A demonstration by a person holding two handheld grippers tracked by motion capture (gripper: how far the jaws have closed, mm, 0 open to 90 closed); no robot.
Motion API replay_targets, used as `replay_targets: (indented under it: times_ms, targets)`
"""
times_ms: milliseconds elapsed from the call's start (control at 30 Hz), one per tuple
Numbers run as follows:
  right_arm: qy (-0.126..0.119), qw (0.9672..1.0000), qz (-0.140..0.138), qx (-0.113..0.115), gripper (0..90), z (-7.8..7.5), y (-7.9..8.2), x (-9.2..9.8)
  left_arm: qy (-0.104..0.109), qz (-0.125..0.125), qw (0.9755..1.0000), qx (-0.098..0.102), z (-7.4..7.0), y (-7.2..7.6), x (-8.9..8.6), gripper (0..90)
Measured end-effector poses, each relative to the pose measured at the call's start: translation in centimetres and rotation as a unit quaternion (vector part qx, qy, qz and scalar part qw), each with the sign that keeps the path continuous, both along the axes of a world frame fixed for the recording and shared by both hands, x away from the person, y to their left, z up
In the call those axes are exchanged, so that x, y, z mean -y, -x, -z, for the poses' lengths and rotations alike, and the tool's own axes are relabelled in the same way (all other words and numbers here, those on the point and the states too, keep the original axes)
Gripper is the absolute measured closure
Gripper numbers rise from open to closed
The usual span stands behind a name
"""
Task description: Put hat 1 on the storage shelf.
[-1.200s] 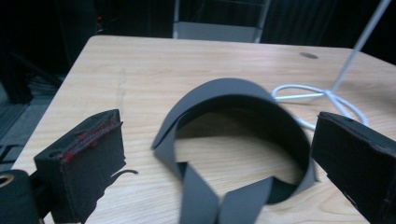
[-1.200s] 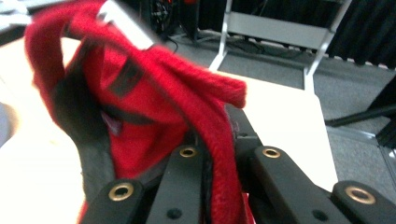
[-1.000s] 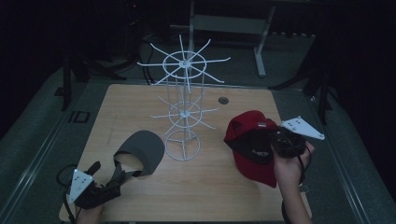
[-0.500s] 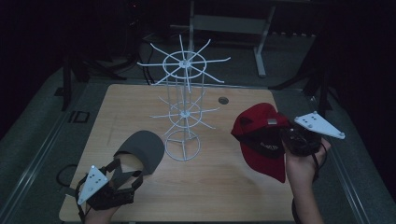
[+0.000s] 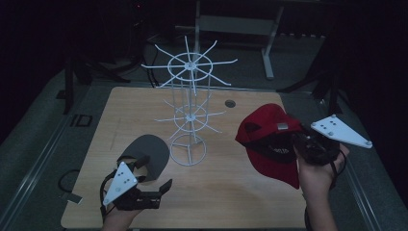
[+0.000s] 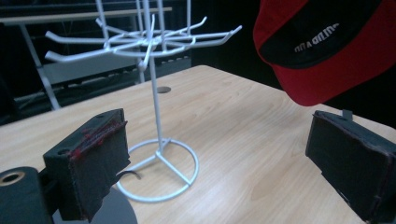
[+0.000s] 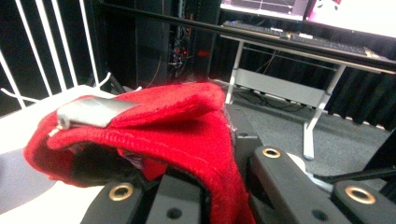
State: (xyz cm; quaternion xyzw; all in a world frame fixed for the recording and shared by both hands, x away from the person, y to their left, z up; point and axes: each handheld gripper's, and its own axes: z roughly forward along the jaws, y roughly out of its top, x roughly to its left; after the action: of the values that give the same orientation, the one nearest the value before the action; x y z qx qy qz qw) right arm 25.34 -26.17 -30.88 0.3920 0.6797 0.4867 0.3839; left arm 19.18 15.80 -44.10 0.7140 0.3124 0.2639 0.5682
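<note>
High view, red cloth cap (image 5: 269, 144): lifted clear of the tabletop, right of the white wire rack (image 5: 188, 108).
Right gripper (image 5: 308, 144): jaws clamped on the cap's back.
Left gripper (image 5: 151, 192): jaws apart, front-left of the rack.
Grey cap (image 5: 146, 153): on the wooden table (image 5: 240, 192), just left of the rack's base.

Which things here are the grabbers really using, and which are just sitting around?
In use:
red cap, held up by the right gripper
white wire rack, likely where caps go
grey cap, by the open left gripper

Just around:
metal stand behind the table
round hole in the tabletop
</note>
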Motion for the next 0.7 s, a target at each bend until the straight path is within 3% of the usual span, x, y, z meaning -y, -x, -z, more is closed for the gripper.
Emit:
replay_targets:
  times_ms: [100, 267, 533, 600, 700]
  targets:
    - [-0.005, 0.9999, -0.009, 0.002, 86.1, -0.3, 0.5, -0.1, 0.004, 0.012, 0.9999, 0.001, -0.7, -0.5, 0.9, 6.2]
    - [-0.021, 0.9994, -0.029, 0.005, 86.0, -0.6, 1.2, -0.3, -0.011, 0.026, 0.9996, 0.001, -1.2, -1.3, 2.7, 6.2]
    - [-0.026, 0.9984, -0.049, 0.010, 86.0, -0.8, 2.3, -0.6, -0.029, 0.054, 0.9981, 0.006, -2.1, -2.2, 5.7, 6.2]
    - [-0.027, 0.9982, -0.053, 0.011, 86.0, -0.9, 2.6, -0.7, -0.018, 0.066, 0.9976, 0.004, -2.5, -2.4, 6.1, 7.0]
    - [-0.033, 0.9976, -0.060, 0.014, 86.0, -1.0, 3.0, -0.8, -0.026, 0.072, 0.9969, 0.015, -3.2, -2.6, 6.8, 7.5]
